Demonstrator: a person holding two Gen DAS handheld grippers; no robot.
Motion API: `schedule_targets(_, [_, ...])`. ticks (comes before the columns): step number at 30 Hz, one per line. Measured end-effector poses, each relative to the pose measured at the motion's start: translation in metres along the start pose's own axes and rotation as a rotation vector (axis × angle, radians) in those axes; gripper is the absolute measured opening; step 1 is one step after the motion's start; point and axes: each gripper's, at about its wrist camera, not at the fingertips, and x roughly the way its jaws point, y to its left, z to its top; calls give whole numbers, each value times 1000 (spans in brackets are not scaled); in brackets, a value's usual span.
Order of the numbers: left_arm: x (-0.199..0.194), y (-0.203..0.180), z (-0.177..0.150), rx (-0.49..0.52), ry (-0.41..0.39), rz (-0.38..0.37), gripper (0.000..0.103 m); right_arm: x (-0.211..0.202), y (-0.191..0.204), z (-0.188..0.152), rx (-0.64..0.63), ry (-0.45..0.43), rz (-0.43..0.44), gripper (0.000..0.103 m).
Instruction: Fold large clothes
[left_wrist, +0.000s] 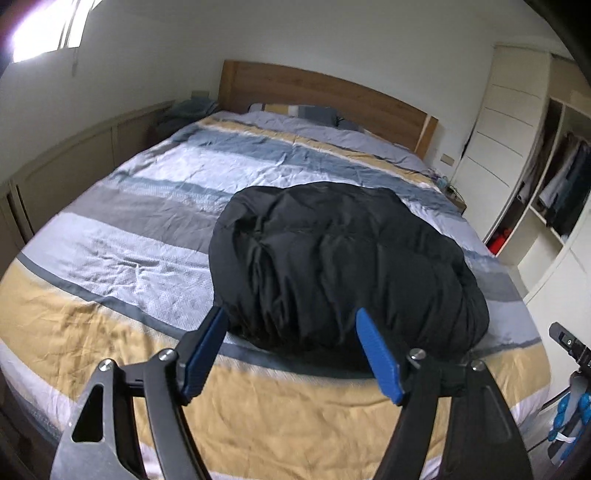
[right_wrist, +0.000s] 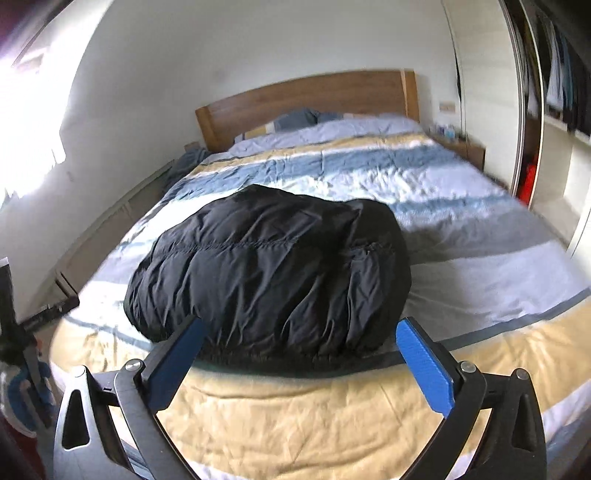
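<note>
A: How far has the fold progressed?

B: The black quilted puffer jacket (left_wrist: 343, 266) is seen as a compact bundle near the foot of the bed with the striped blue, grey and tan cover (left_wrist: 122, 236). Folding is judged nearly complete. The left hand-held gripper (left_wrist: 291, 317) and the right hand-held gripper (right_wrist: 301, 328) are held wide apart, with nothing gripped.

A: And the room?

B: From left to right, a bright window (left_wrist: 48, 29), a wooden headboard (left_wrist: 317, 96) and an open wardrobe (left_wrist: 554, 177) are seen.

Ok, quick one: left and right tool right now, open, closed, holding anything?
Left tool: open, holding nothing; the black jacket lies on the bed beyond it.
Right tool: open wide, holding nothing.
</note>
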Motion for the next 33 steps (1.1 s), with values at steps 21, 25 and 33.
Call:
schedule_targets(21, [-107, -67, -75, 113, -193, 215, 71, -103, 60, -68, -188, -151, -143, 103])
schedule_targets(25, [-118, -74, -86, 142, -204, 212, 71, -110, 62, -71, -190, -163, -150, 103])
schedule_targets(33, [-128, -82, -94, 170, -212, 194, 71, -112, 66, -76, -189, -153, -130, 103])
